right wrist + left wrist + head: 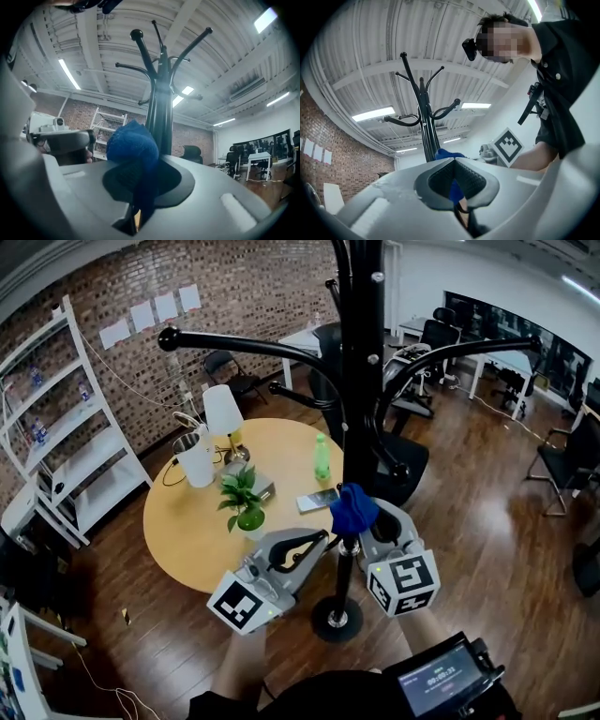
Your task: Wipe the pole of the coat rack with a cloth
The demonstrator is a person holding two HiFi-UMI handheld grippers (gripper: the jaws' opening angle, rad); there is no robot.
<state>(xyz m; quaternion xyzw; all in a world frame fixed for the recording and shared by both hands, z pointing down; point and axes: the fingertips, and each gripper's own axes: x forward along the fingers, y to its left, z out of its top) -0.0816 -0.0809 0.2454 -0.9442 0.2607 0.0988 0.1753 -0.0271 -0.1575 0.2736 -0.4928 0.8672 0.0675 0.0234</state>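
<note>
Fingers of the right gripper clamp a bunched blue cloth beside the coat rack pole. Left gripper fingers meet, empty, nearby.

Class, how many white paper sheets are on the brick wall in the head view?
4. They form a row on the brick wall, right of the white shelf: leftmost sheet, second, third, rightmost. The coat rack may hide more.

Office: desks w/ swivel chairs far beyond right claw; brick wall, white shelving & round table to its left.
</note>
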